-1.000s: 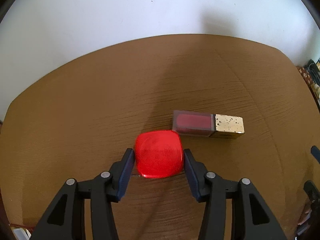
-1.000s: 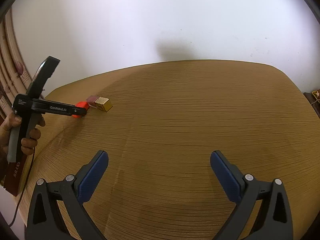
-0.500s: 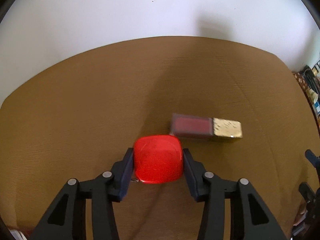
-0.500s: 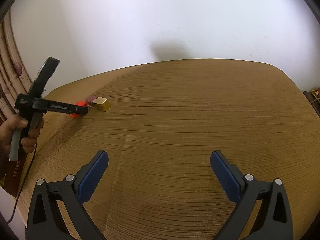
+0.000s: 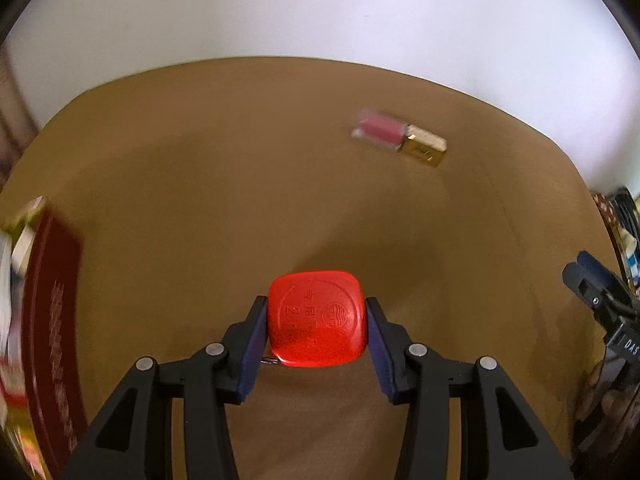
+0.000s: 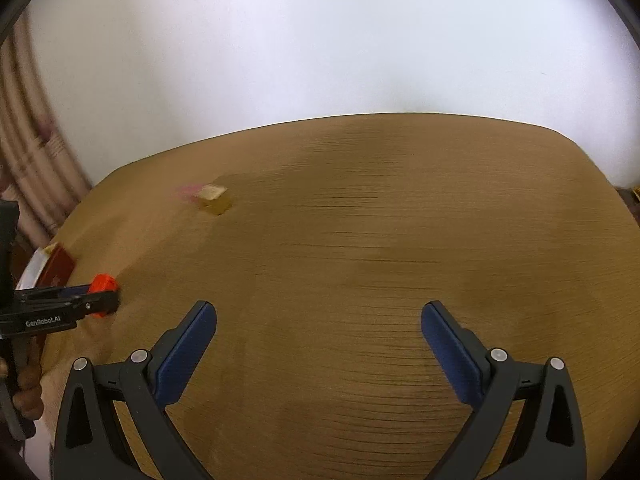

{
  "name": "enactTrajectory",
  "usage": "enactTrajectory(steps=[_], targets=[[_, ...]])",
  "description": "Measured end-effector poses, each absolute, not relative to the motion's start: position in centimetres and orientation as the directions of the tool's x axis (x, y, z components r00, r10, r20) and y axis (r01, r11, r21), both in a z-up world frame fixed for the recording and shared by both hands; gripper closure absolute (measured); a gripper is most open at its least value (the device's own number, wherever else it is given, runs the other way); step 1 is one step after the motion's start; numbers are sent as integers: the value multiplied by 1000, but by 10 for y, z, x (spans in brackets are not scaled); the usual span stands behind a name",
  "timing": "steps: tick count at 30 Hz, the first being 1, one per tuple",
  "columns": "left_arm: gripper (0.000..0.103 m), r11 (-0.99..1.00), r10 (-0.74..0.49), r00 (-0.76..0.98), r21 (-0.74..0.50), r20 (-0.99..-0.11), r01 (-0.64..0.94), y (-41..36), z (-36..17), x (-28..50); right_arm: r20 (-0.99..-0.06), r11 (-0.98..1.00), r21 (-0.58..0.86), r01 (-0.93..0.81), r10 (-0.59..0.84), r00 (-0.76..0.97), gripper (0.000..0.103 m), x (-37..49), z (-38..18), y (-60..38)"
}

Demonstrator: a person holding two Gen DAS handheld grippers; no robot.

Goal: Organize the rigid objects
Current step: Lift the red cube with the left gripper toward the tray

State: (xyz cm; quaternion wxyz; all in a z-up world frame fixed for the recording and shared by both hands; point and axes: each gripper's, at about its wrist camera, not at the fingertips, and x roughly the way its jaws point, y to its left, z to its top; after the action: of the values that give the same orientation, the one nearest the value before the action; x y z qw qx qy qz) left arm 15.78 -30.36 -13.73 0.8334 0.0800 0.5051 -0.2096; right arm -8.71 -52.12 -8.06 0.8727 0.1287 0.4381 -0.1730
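Red cap [image 5: 316, 318] looks light, stiff and smooth, so flat-side pinches suit it. Left tool [image 5: 316, 330] clamps its sides; right tool [image 6: 319, 344] gapes wide, holding nothing.

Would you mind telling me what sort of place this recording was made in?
Probably a room in a home: a brown wood-grain table against a plain white wall, a beige patterned curtain at the side, and a pink-and-gold lipstick tube.

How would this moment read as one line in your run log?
left gripper: shut on red block | right gripper: open, nothing held | lipstick: lying on table
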Motion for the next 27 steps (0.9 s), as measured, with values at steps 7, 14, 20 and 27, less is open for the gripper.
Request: enactTrajectory(steps=[7, 14, 20, 27], targets=[[55, 909, -253, 428, -63, -868, 411, -278, -136, 152, -819, 998, 36, 47, 2, 574, 3, -6, -73, -496], [55, 913, -235, 450, -38, -862, 405, -287, -141, 142, -905, 996, -23, -84, 15, 426, 50, 87, -102, -501], [55, 912, -260, 427, -75, -866, 404, -265, -140, 131, -930, 990, -23, -139, 30, 367, 50, 122, -121, -496], [55, 909, -263, 424, -75, -867, 410, -260, -131, 129, -949, 986, -54, -160, -1, 315, 84, 128, -132, -479]])
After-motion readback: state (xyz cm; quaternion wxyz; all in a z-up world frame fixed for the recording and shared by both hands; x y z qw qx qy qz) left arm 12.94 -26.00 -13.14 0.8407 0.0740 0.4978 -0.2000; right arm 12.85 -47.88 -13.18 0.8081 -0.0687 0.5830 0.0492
